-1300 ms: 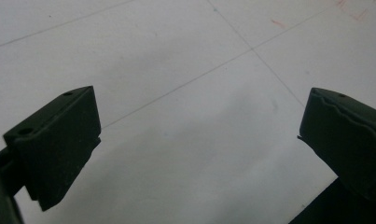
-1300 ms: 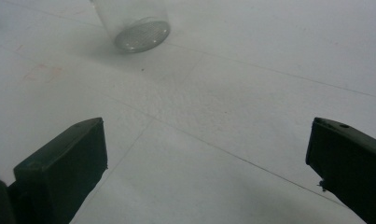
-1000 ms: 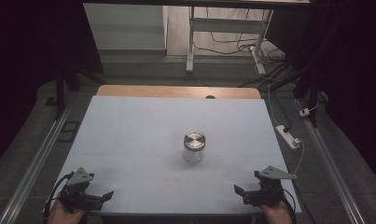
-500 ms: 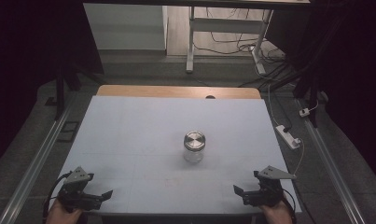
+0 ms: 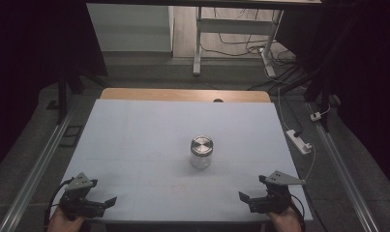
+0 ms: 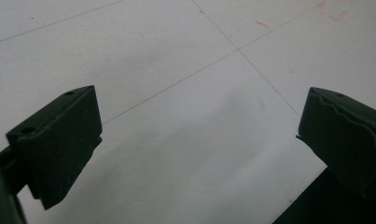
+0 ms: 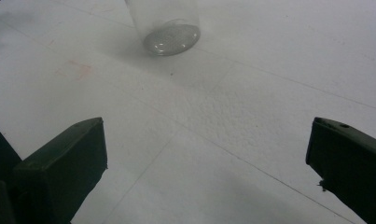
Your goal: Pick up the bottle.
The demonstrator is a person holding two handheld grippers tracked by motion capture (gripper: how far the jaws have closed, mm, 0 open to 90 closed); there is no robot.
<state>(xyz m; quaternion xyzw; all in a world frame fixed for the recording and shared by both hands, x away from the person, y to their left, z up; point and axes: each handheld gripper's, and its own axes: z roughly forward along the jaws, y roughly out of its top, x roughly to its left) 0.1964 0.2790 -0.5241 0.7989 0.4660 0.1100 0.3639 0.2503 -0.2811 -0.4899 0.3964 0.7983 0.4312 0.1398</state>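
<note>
High view: lidded glass jar (image 5: 201,151) upright mid-bench (image 5: 134,130), left tool (image 5: 93,205) and right tool (image 5: 253,200) both agape and empty at near edge; off-centre grab likely tips it

A white power strip (image 5: 299,141) lies on the grey floor just beside the desk's (image 5: 134,140) right edge, cable attached.

The high view is dim, its edges falling to black, while the pale white surface (image 5: 149,140) is evenly lit from above. Both gripper views are brighter, grainy and soft, with faint blurred shadows; the clear glass jar (image 7: 169,28) looks hazy.
</note>
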